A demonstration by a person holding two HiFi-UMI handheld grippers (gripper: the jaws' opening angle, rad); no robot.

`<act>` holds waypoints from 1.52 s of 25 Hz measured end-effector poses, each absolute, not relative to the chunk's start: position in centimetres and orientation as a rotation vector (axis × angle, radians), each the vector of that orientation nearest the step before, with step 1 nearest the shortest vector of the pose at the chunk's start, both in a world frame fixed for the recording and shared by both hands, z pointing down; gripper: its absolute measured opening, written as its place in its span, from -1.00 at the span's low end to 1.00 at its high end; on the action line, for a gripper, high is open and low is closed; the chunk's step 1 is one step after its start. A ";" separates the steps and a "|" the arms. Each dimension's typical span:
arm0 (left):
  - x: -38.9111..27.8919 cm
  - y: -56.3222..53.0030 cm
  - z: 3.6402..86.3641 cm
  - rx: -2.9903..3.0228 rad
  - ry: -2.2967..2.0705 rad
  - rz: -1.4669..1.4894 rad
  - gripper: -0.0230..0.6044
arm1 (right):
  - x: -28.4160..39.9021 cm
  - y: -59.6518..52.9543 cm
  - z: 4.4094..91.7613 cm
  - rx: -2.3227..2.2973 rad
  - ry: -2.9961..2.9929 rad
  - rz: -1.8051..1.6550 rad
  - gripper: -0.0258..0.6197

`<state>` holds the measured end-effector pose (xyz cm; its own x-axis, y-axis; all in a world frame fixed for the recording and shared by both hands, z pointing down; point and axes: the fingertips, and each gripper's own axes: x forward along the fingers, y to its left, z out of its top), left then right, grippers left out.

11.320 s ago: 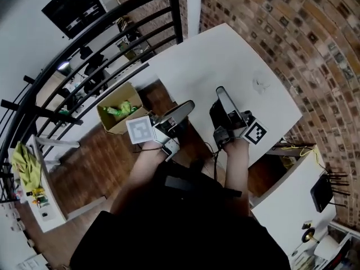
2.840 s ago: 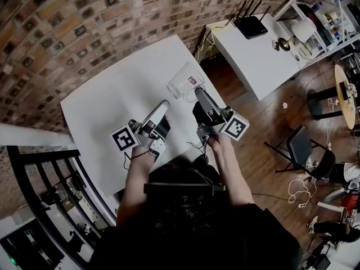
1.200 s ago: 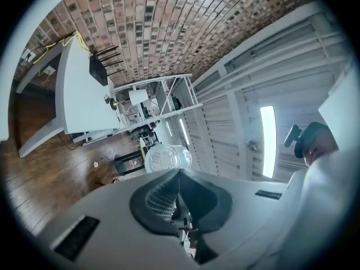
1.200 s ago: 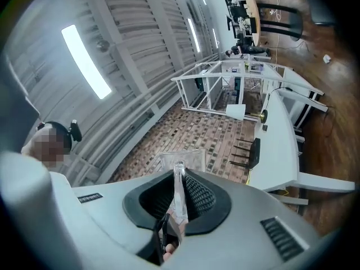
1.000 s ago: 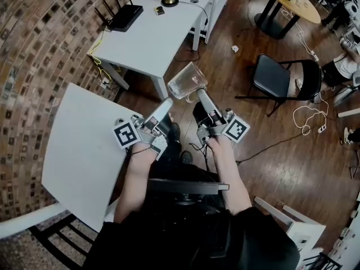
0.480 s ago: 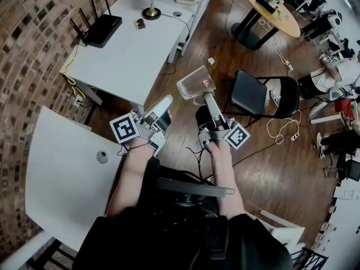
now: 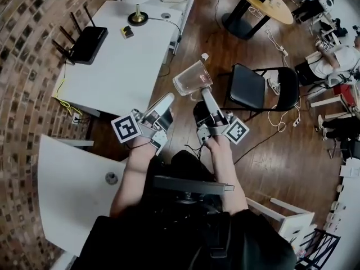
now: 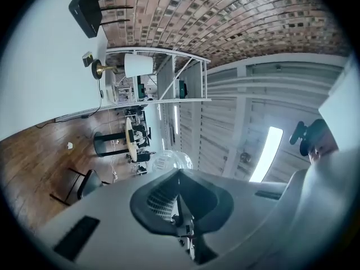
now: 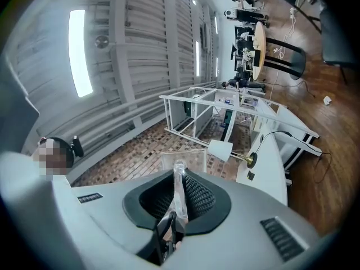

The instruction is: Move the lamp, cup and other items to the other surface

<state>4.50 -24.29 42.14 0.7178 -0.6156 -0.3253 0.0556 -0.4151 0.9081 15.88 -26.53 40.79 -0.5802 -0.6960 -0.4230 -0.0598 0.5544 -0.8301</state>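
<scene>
White benches stand in two places: a far bench (image 7: 124, 66) by the brick wall and a near bench (image 7: 73, 190) down by the person's left arm. The job looks only partly done. The lamp (image 7: 136, 4) stands on the far bench. The cup (image 7: 192, 77) is on no bench. It hangs in the air over the floor, between the far bench and a chair, with its handle pinched tight in the jaws of the right gripper (image 7: 202, 91). The left gripper (image 7: 167, 100) has its jaws pressed together with nothing in them. A small round thing (image 7: 111, 178) sits alone on the near bench. I cannot tell which bench is the one to fill, so the cup needs a spot to land, and other things may need a trip too. Around all this is the wooden floor (image 7: 281, 151). A black chair (image 7: 247, 86) stands close on the right. A black router (image 7: 87, 43) and a small box (image 7: 127, 32) take up room near the lamp. Loose cords (image 7: 302, 116) lie on the floor, and feet could trip on them.
</scene>
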 end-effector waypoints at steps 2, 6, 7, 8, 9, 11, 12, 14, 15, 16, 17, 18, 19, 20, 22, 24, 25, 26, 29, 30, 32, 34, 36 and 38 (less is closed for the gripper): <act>4.6 -25.1 42.1 1.854 -0.429 -0.793 -0.88 | 16.1 -27.5 41.3 -0.621 1.993 -1.055 -0.75; 4.8 -27.1 42.5 1.858 -0.454 -0.769 -0.88 | 16.8 -29.4 41.4 -0.626 1.975 -1.063 -0.75; 5.0 -27.6 42.4 1.862 -0.458 -0.765 -0.88 | 17.1 -29.9 41.4 -0.623 1.971 -1.062 -0.75; 5.2 -28.1 42.4 1.864 -0.462 -0.761 -0.88 | 17.4 -30.5 41.6 -0.621 1.967 -1.064 -0.75; 5.4 -28.5 42.5 1.864 -0.470 -0.757 -0.87 | 17.7 -31.2 41.8 -0.617 1.961 -1.070 -0.75; 5.8 -29.8 43.0 1.860 -0.500 -0.749 -0.88 | 18.2 -32.9 42.4 -0.600 1.950 -1.091 -0.75; 5.9 -30.6 43.2 1.858 -0.519 -0.749 -0.88 | 18.4 -33.8 42.7 -0.587 1.949 -1.103 -0.75; 6.5 -32.4 43.4 1.854 -0.558 -0.756 -0.88 | 18.8 -35.8 42.9 -0.556 1.955 -1.124 -0.75; 6.9 -33.3 43.3 1.851 -0.575 -0.761 -0.88 | 19.1 -36.9 42.9 -0.538 1.960 -1.133 -0.75; 7.6 -34.2 43.2 1.847 -0.590 -0.766 -0.88 | 19.6 -37.9 42.9 -0.523 1.965 -1.141 -0.75; 8.4 -35.2 42.9 1.844 -0.602 -0.771 -0.88 | 20.1 -39.0 42.9 -0.509 1.974 -1.148 -0.75; 9.3 -36.1 42.7 1.846 -0.614 -0.774 -0.88 | 20.6 -40.0 42.8 -0.495 1.987 -1.154 -0.75; 10.2 -37.1 42.5 1.850 -0.628 -0.776 -0.88 | 21.2 -41.1 42.7 -0.478 2.003 -1.158 -0.75; 11.0 -38.2 42.2 1.855 -0.642 -0.780 -0.88 | 21.8 -42.2 42.4 -0.459 2.016 -1.161 -0.75; 12.7 -40.1 41.5 1.864 -0.659 -0.794 -0.88 | 23.0 -44.4 42.0 -0.424 2.023 -1.170 -0.75; 14.5 -41.5 41.1 1.864 -0.675 -0.806 -0.87 | 24.5 -46.3 41.8 -0.403 2.025 -1.184 -0.75; 15.2 -42.1 41.0 1.859 -0.689 -0.811 -0.88 | 25.2 -47.1 41.7 -0.392 2.026 -1.193 -0.75; 15.7 -42.6 41.1 1.851 -0.709 -0.816 -0.88 | 25.7 -48.0 41.7 -0.379 2.026 -1.203 -0.75; 16.8 -44.0 41.5 1.826 -0.765 -0.835 -0.88 | 26.8 -50.0 41.9 -0.338 2.021 -1.239 -0.75; 17.2 -44.3 41.5 1.822 -0.777 -0.841 -0.88 | 27.1 -50.4 42.0 -0.325 2.019 -1.251 -0.75; 18.1 -44.7 41.4 1.819 -0.798 -0.849 -0.88 | 27.6 -50.9 42.2 -0.301 2.015 -1.277 -0.75; 18.9 -44.9 41.4 1.818 -0.819 -0.853 -0.88 | 28.1 -51.2 42.5 -0.284 2.018 -1.297 -0.75; 19.6 -45.0 41.4 1.818 -0.841 -0.852 -0.88 | 28.5 -51.4 42.8 -0.268 2.028 -1.307 -0.75; 20.2 -45.0 41.4 1.818 -0.856 -0.851 -0.88 | 28.8 -51.5 43.0 -0.254 2.034 -1.315 -0.75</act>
